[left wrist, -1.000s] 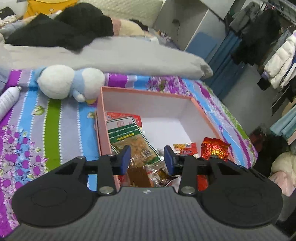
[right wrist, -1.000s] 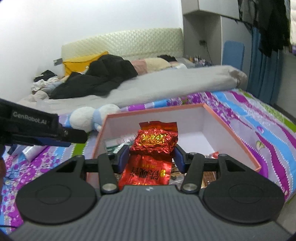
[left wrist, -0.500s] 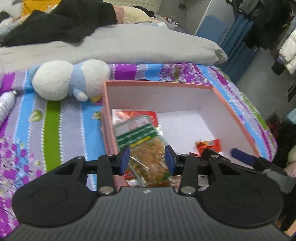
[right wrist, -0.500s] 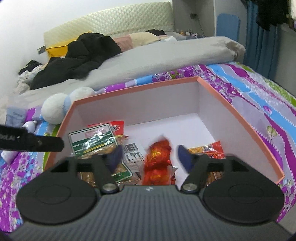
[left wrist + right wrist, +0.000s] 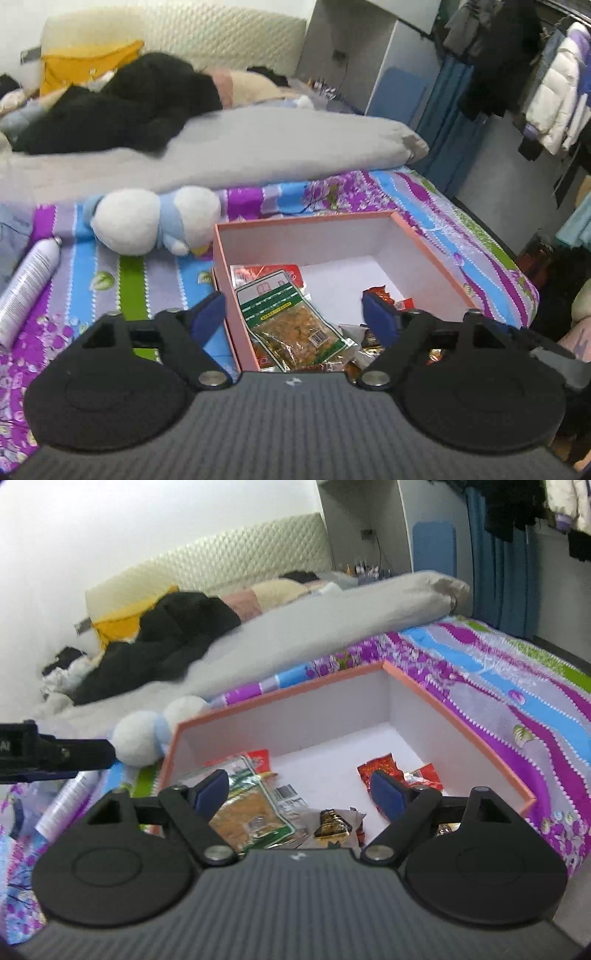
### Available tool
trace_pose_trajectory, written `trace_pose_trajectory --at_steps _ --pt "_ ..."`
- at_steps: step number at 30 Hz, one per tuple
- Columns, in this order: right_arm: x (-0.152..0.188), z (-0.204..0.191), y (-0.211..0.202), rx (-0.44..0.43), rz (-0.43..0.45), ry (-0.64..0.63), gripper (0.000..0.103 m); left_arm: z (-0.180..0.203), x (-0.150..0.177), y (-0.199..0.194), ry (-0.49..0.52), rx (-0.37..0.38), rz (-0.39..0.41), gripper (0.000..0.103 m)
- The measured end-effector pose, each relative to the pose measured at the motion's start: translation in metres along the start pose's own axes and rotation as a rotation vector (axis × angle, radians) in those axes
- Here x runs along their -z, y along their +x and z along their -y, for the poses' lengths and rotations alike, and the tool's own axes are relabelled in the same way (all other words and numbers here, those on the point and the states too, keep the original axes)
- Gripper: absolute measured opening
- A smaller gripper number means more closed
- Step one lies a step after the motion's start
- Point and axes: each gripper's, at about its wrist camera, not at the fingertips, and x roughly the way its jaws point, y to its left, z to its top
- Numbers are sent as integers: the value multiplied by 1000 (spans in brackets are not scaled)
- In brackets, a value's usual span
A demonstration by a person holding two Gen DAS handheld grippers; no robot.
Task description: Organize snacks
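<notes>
A pink cardboard box (image 5: 303,218) (image 5: 280,694) sits open on the patterned bedspread and holds several snack packets. A green-labelled clear packet (image 5: 273,299) (image 5: 247,808) lies at its left, over a red packet (image 5: 266,271). A red foil packet (image 5: 380,766) (image 5: 378,291) lies on the box floor at the right, and a small dark gold packet (image 5: 330,823) near the front. My left gripper (image 5: 293,315) hovers over the box's near left corner, its jaws opening, gripping nothing. My right gripper (image 5: 300,795) stands open above the box front, empty.
A white and blue plush toy (image 5: 147,225) lies just behind the box's left corner, a white spray can (image 5: 26,288) further left. A grey duvet (image 5: 221,155) and black clothing fill the far bed. The bed edge drops off right of the box; hanging clothes (image 5: 554,92) beyond.
The right gripper let go of the red foil packets, which now lie in the box, and opened wide. The left gripper's jaws also spread wide and it drew back upward.
</notes>
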Motion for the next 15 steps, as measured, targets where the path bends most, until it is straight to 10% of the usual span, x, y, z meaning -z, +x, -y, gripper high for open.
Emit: trace_pose_trajectory --at_steps 15 --pt "-17 -22 -117 1 183 -24 85 29 7 -123 76 -7 138 103"
